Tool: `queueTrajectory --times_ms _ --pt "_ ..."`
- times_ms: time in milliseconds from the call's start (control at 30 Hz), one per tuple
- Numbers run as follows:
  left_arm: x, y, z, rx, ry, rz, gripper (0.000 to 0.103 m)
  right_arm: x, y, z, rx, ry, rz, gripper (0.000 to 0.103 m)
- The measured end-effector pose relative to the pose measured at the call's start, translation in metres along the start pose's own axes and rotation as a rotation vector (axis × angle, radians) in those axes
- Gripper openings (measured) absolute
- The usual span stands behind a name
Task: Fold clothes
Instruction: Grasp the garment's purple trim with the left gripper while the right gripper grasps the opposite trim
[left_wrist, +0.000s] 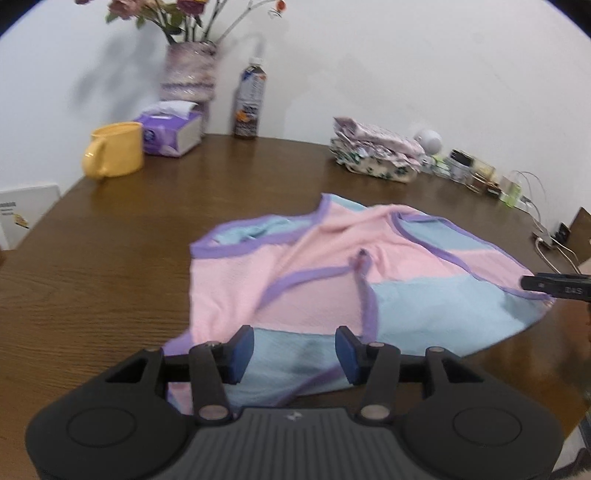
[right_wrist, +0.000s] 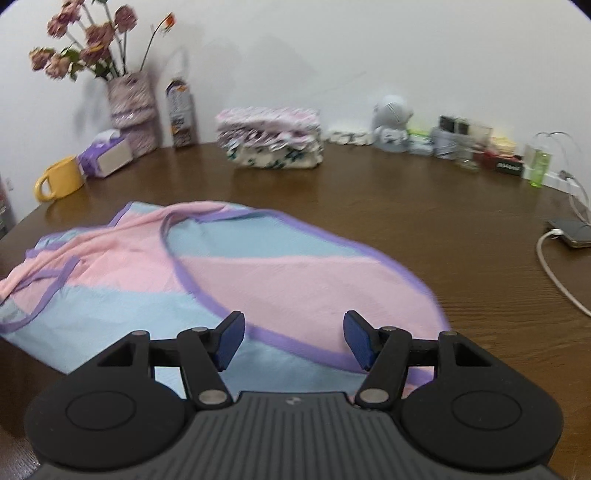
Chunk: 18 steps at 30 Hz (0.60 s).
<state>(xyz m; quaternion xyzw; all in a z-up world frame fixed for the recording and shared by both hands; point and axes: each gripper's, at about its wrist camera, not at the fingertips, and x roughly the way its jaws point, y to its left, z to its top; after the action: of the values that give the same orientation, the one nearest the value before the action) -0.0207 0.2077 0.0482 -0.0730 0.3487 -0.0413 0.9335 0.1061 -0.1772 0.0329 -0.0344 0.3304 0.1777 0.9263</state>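
Observation:
A pink and light-blue garment (left_wrist: 314, 273) with purple trim lies loosely rumpled on the brown wooden table (left_wrist: 110, 258). My left gripper (left_wrist: 293, 352) hovers open over its near blue hem, with nothing pressed between the blue pads. In the right wrist view the same garment (right_wrist: 229, 266) spreads across the left and middle. My right gripper (right_wrist: 293, 339) stands open above the garment's near edge and holds nothing. A dark fingertip of the right gripper (left_wrist: 554, 288) shows at the right edge of the left wrist view, beside the garment's right corner.
A stack of folded floral clothes (right_wrist: 273, 138) sits at the back. A yellow mug (left_wrist: 114, 149), purple tissue box (left_wrist: 171, 131), flower vase (left_wrist: 190, 70) and bottle (left_wrist: 251, 99) line the back left. Small jars (right_wrist: 465, 144), a phone (right_wrist: 570, 232) and white cable (right_wrist: 554, 273) lie at right.

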Motion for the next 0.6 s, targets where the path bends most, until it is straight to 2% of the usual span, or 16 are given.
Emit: queueTrajectory --times_ms 133,267,300,333,367,467,533,600 --pt "0.017 -0.019 0.013 0.046 0.010 -0.075 0.045 0.013 0.011 0.005 -0.011 0.019 0.064 0.054" --pt "0.038 -0.041 0.024 0.097 0.033 -0.098 0.044 0.035 0.034 0.013 -0.102 0.057 0.098 0.051" --pt "0.042 -0.043 0.025 0.098 0.041 -0.104 0.041 0.037 0.036 0.013 -0.115 0.067 0.104 0.047" --pt "0.046 -0.044 0.026 0.098 0.050 -0.110 0.031 0.039 0.038 0.013 -0.127 0.076 0.111 0.044" --pt "0.050 -0.045 0.026 0.099 0.058 -0.117 0.028 0.041 0.040 0.012 -0.138 0.084 0.119 0.044" --pt "0.056 -0.047 0.027 0.102 0.081 -0.114 0.025 0.042 0.042 0.011 -0.166 0.097 0.125 0.042" --pt "0.060 -0.047 0.028 0.101 0.090 -0.114 0.024 0.043 0.040 0.013 -0.163 0.106 0.124 0.034" --pt "0.062 -0.045 0.029 0.087 0.095 -0.135 0.024 0.044 0.037 0.016 -0.152 0.118 0.122 0.031"
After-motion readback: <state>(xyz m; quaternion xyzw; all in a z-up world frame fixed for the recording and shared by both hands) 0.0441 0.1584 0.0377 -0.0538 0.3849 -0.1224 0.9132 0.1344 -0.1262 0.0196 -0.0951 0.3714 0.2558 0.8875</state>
